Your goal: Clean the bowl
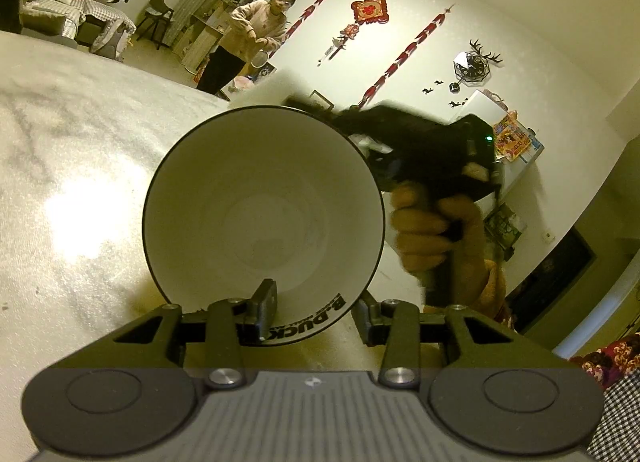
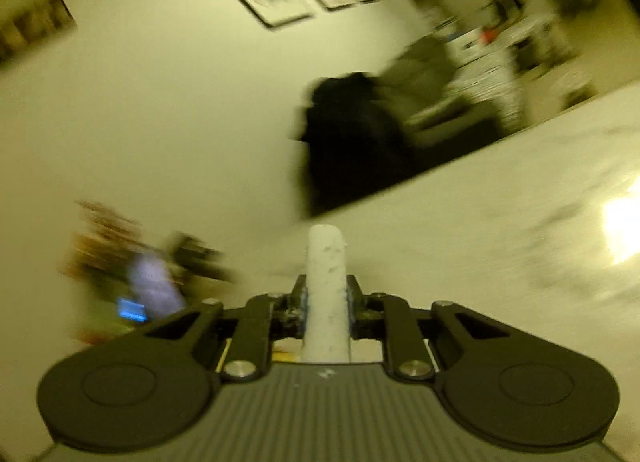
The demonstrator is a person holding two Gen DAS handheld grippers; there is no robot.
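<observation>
A bowl (image 1: pixel 260 198), white inside and black outside with "B-DUCK" lettering, is tipped so its opening faces the left wrist camera. My left gripper (image 1: pixel 316 308) is shut on its near rim, one finger (image 1: pixel 264 302) inside and the other outside. My right gripper (image 2: pixel 326 294) is shut on a white sponge-like pad (image 2: pixel 325 254) that sticks out forward, seen edge-on. In the left wrist view a hand (image 1: pixel 424 230) holds that right gripper just right of the bowl, its blurred front end by the far right rim. The right wrist view is motion-blurred.
A white marble table (image 1: pixel 80 182) lies under the bowl, and its edge (image 2: pixel 440 182) runs across the right wrist view. A person (image 1: pixel 256 42) stands at the back of the room. A dark shape (image 2: pixel 348 142) sits beyond the table edge.
</observation>
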